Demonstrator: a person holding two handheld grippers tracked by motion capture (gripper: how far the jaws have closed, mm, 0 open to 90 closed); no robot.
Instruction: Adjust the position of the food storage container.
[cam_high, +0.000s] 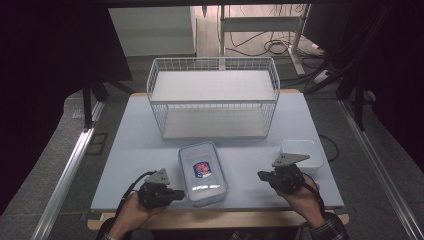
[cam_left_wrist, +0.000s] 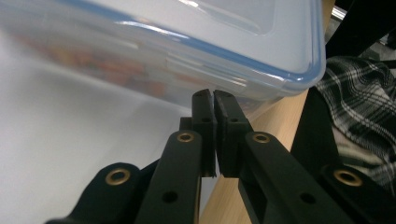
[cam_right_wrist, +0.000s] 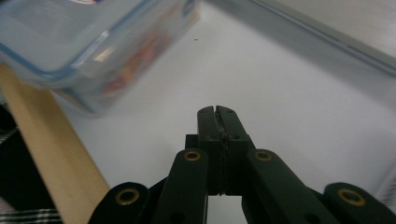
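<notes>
A: Pale blue table (cam_high: 135, 150) is sitting over grey floor, with a white wire basket (cam_high: 214, 97) standing at its far side. Where is the lidded box lying?

B: Clear lidded box (cam_high: 202, 172) with a blue seal is lying near the front edge, between the two grippers. A smaller white tub (cam_high: 302, 152) is sitting well to its right.

A: Left gripper?

B: Left gripper (cam_high: 172, 193) is pointing at the box's near left corner, jaws pressed together with nothing between them. Its own view is showing the tips just beside the box wall (cam_left_wrist: 140, 70); contact is possibly being made, but blur is hiding it.

A: Right gripper?

B: Right gripper (cam_high: 261, 175) is hanging apart from the box, jaws likewise pressed together, pinching nothing.
</notes>
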